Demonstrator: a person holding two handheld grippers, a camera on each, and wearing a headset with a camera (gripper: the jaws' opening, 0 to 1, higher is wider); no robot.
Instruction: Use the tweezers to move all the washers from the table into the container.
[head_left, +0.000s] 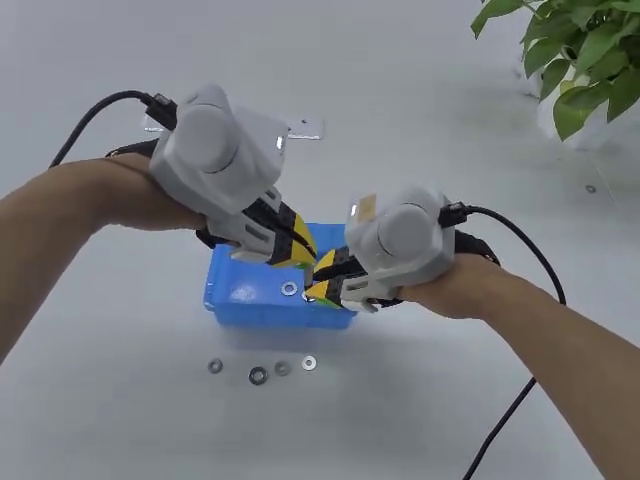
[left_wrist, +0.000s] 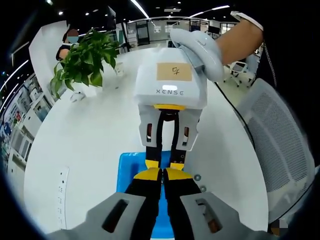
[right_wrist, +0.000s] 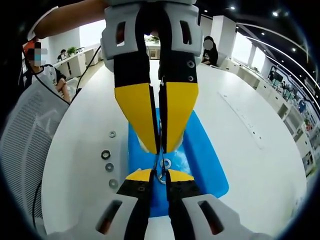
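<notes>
Done: one washer (head_left: 289, 289) lies inside the blue container (head_left: 232, 300).
Left to do: a row of four washers (head_left: 258, 376) lies on the bench (head_left: 110, 420), just in front of the container. I judge the task is near its beginning, about one of five moved.
Unsure: a small ring-like speck (head_left: 590, 188) lies near the potted plant (head_left: 575, 60); it is too small to tell if it is a washer.
Tweezers: a thin metal piece (right_wrist: 160, 170), which I take for the tweezers, points down into the container, just beside the washer there.
Right gripper (right_wrist: 160, 176): the tongs are clamped on this metal piece.
Left gripper (left_wrist: 162, 175): the tongs are together, tip to tip with the right one above the container; what sits in the thin slit I cannot tell.
Surface: a white, smooth bench; a white power strip (left_wrist: 62, 197) lies well apart from the work.
Room: an open office with ceiling lights, and a mesh chair (left_wrist: 280, 135) beside the bench.
</notes>
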